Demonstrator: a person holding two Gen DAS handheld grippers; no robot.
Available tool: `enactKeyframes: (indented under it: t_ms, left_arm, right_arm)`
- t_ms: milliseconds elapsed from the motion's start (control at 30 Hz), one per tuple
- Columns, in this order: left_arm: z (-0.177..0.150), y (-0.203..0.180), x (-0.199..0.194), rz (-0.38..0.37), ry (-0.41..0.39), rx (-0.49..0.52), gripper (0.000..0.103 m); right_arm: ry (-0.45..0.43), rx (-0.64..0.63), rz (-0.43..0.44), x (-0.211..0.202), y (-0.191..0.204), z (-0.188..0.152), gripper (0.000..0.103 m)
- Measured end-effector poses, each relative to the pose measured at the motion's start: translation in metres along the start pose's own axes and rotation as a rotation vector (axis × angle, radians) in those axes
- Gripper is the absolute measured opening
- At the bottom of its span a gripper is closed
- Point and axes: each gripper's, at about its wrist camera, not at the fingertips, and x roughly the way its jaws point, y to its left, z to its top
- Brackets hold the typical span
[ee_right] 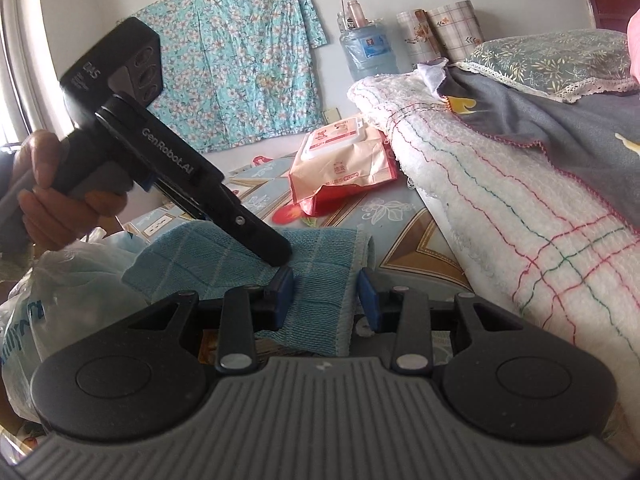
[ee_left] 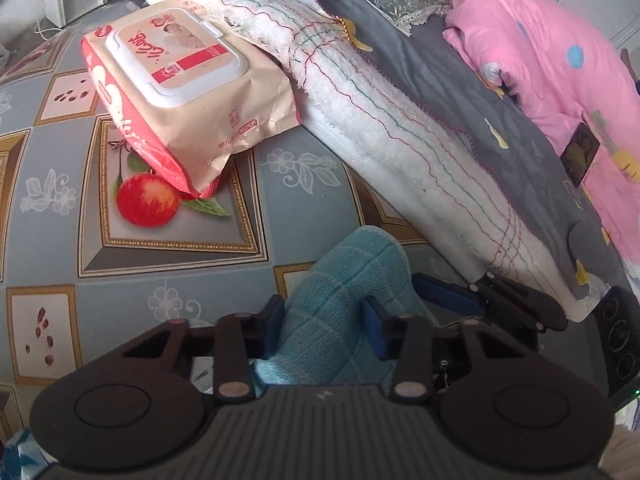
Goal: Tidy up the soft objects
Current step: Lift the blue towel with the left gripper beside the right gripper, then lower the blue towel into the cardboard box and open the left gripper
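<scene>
Teal waffle-knit cloth [ee_left: 340,304] is front and centre, lying on the patterned tabletop [ee_left: 168,264] with its printed red apple and grey flower tiles, and both tools are on it. From the left wrist view, the left gripper [ee_left: 326,322] has its blue-padded fingers either side of a raised fold of the cloth, jaws narrowed and pinching the fabric. Over in the right wrist view, the right gripper [ee_right: 324,294] has a strip of the same cloth lying between its blue pads [ee_right: 366,296], jaws fairly wide, the right pad just clear of the hemmed edge. The left tool's black body reads "GenRobot.AI" in white along its side, gripped by a bare hand [ee_right: 52,196]. Behind, a beige-and-red soft pack of baby wipes [ee_left: 180,92] with a white flip lid leans on the white fluffy blanket with coloured stitched lines [ee_left: 400,120]; its Chinese lettering is too small to read. Crumpled plastic bags [ee_right: 72,280] sit at left.
</scene>
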Motion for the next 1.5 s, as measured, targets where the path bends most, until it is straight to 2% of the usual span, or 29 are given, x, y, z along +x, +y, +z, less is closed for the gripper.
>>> enactKeyframes:
  t_ms: [100, 300, 433, 533, 667, 767, 967, 1167, 1333, 1400, 1500]
  left_arm:
    - [-0.006, -0.01, -0.008, 0.025, -0.022, 0.03, 0.024]
    - [-0.025, -0.047, -0.026, 0.127, -0.106, 0.141, 0.013]
    - [-0.037, -0.069, -0.047, 0.153, -0.154, 0.168, 0.012]
    - [-0.049, -0.081, -0.072, 0.138, -0.201, 0.163, 0.012]
    - [-0.073, -0.094, -0.118, 0.139, -0.301, 0.154, 0.012]
    - [-0.098, -0.097, -0.158, 0.174, -0.392, 0.129, 0.012]
    - [-0.166, -0.068, -0.235, 0.268, -0.574, -0.016, 0.012]
    - [-0.242, 0.002, -0.273, 0.342, -0.724, -0.283, 0.012]
    - [-0.285, 0.07, -0.265, 0.369, -0.723, -0.507, 0.012]
    - [-0.296, 0.097, -0.258, 0.373, -0.696, -0.593, 0.012]
    - [-0.31, 0.137, -0.248, 0.345, -0.644, -0.73, 0.013]
  right_arm:
    - [0.0, -0.001, -0.005, 0.001, 0.0, 0.001, 0.037]
    - [-0.015, -0.005, -0.004, 0.002, 0.003, 0.004, 0.038]
    - [-0.049, -0.031, -0.006, -0.013, 0.014, 0.012, 0.038]
    - [-0.089, -0.065, 0.006, -0.03, 0.03, 0.022, 0.038]
    - [-0.16, -0.132, 0.045, -0.054, 0.062, 0.043, 0.038]
    - [-0.205, -0.202, 0.099, -0.065, 0.095, 0.061, 0.038]
    - [-0.219, -0.378, 0.252, -0.051, 0.187, 0.088, 0.038]
    - [-0.124, -0.587, 0.38, -0.001, 0.306, 0.089, 0.038]
    - [0.001, -0.818, 0.402, 0.048, 0.406, 0.058, 0.037]
    - [0.047, -0.896, 0.4, 0.065, 0.441, 0.043, 0.037]
    - [0.062, -0.981, 0.387, 0.073, 0.474, 0.023, 0.037]
